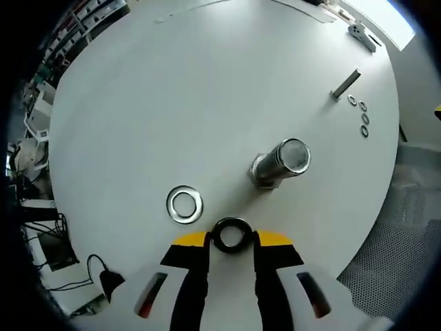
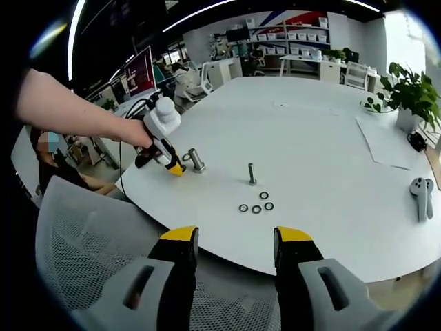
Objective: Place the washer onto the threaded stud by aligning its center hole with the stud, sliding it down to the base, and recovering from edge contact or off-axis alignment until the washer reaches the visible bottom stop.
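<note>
Left tongs [image 1: 232, 238] grip washer [image 1: 232, 234] near stud [image 1: 281, 163]; right tongs [image 2: 236, 243] gape empty.

left gripper view: close, looking down on desk [image 1: 172, 103]. right gripper view: far back, off desk edge, facing across. Both share big stud [image 1: 279, 164].

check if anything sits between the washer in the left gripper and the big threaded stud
Nothing visible does. The dark washer is held in the left gripper, and only bare table separates it from the stud. The silver washer lies off to the side.
</note>
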